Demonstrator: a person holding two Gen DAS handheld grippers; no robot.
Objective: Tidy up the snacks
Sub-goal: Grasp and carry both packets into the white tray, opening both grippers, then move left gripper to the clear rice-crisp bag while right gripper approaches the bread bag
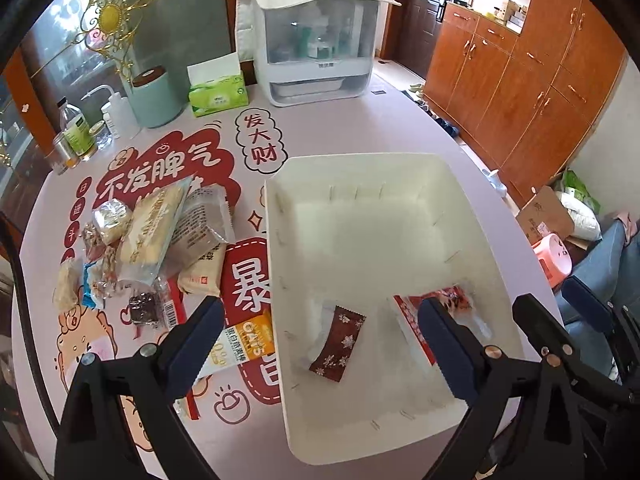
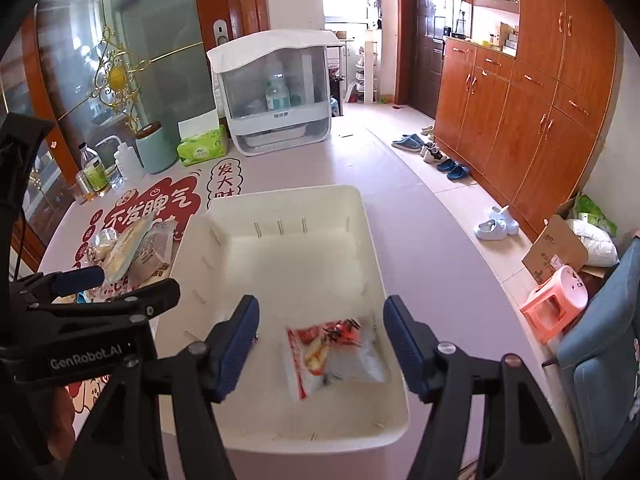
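A white bin point(image 1: 360, 168) point(image 2: 280, 194) stands on the pink table. Inside it lie a brown snowflake-print packet point(image 1: 338, 342) and a red-and-clear snack bag point(image 1: 452, 300) point(image 2: 336, 354). A pile of wrapped snacks point(image 1: 156, 236) point(image 2: 128, 252) lies on the table left of the bin, with an orange-white bar point(image 1: 244, 342) nearest it. My left gripper point(image 1: 320, 344) is open and empty, above the bin's near left side. My right gripper point(image 2: 318, 346) is open and empty, hovering over the red bag; its arm shows at the right in the left wrist view point(image 1: 560, 336).
At the table's far side stand a white covered dispenser box point(image 1: 316, 40) point(image 2: 276, 96), a green tissue pack point(image 1: 218, 94), a mint canister point(image 1: 154, 98) and several bottles point(image 1: 76, 132). Wooden cabinets point(image 2: 520, 120), shoes and a pink stool point(image 2: 556, 304) are on the floor at right.
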